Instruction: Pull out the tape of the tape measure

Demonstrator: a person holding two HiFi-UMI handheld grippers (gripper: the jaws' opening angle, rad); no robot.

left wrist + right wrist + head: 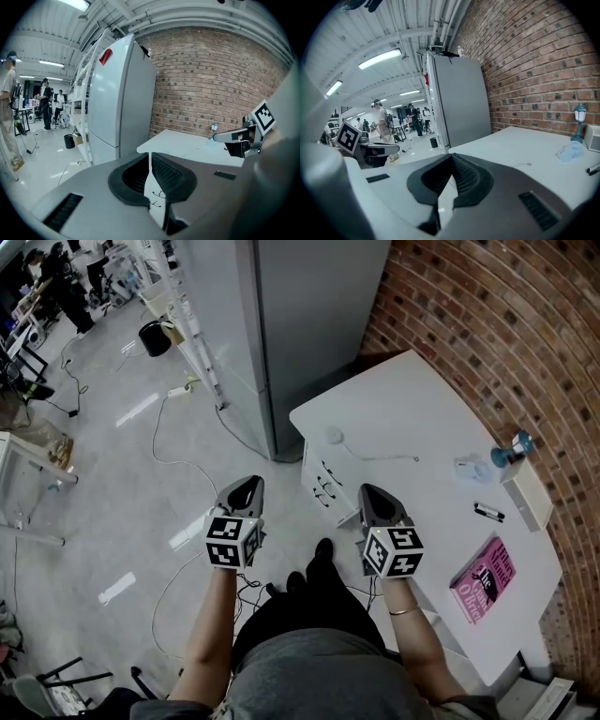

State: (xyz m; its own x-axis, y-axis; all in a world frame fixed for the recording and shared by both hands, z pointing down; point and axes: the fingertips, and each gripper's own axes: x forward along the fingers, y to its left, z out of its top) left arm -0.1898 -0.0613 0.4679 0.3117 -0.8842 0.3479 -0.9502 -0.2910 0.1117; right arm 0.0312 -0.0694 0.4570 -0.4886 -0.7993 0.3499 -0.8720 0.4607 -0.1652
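My left gripper [251, 482] [150, 154] hangs over the floor just left of the white table [412, 399], its jaws shut on nothing. My right gripper [367, 489] [451, 157] hovers at the table's near left corner, also shut and empty. A small white round thing [335, 435] lies near the table's left edge, and a thin line [384, 458] runs right from it to a tiny ring [528, 164]. I cannot tell whether this is the tape measure. Both grippers are apart from it.
A tall grey fridge [281, 334] stands left of the table against the brick wall [506, 324]. On the table's right side are a blue lamp figure [514, 446], a clear plastic piece [473, 468], a white box [525, 491], a black marker [488, 513] and a pink book [484, 578]. Cables cross the floor [122, 484].
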